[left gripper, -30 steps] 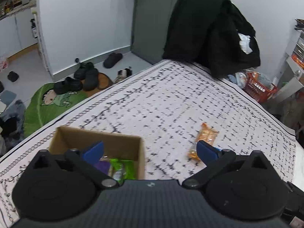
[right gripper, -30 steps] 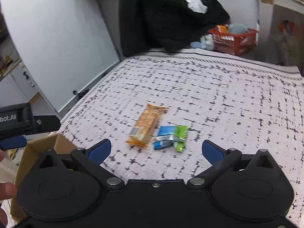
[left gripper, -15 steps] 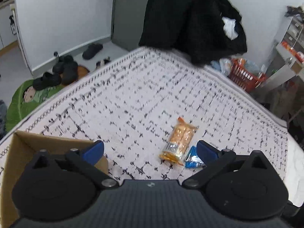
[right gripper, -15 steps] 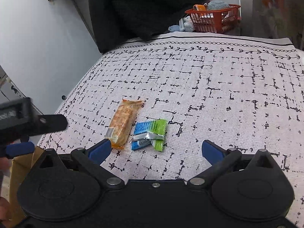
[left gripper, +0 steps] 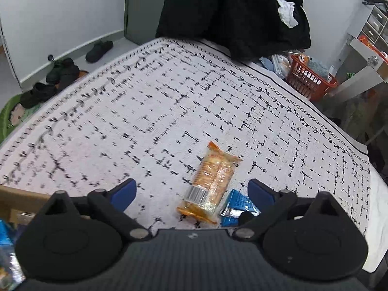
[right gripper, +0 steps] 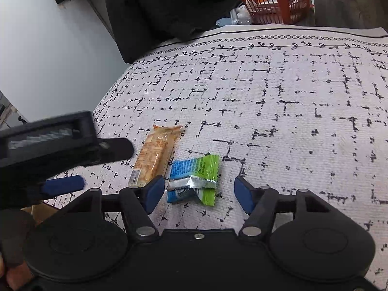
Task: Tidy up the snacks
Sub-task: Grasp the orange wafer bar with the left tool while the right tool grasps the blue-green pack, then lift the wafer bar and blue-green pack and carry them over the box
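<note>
Left wrist view, item one: your left hand-held gripper (left gripper: 191,190) stands wide, its jaws closing, nothing pressed by the pads. The orange cracker pack (left gripper: 210,183) lies flat on the patterned bed cover (left gripper: 145,111) between the blue fingertips, touching neither. Its long axis runs from the barcode end, nearest you, up and slightly right to the crimped far end. The blue-and-green wrapper (left gripper: 236,206) sits just right of the pack's near end; the right finger hides much of it, so its shape is unclear here. A cardboard box (left gripper: 17,200) is cut off at the lower left edge; only a rim and blurred blue packaging inside it show.

Right wrist view, item two: your right hand-held gripper (right gripper: 198,194) stands at a middling gap, its jaws closing, with the blue-and-green wrapper (right gripper: 194,178) between the pads but not touched. The wrapper is crumpled and folded at its silver seam; its print is too small to read. The cracker pack (right gripper: 155,155) lies just left of it, long axis leaning up and right, its barcode end beside the left fingertip. The left hand-held gripper (right gripper: 63,184) enters blurred from the left. A fingertip of your hand (right gripper: 12,274) shows at the lower left corner, mostly cut off.
</note>
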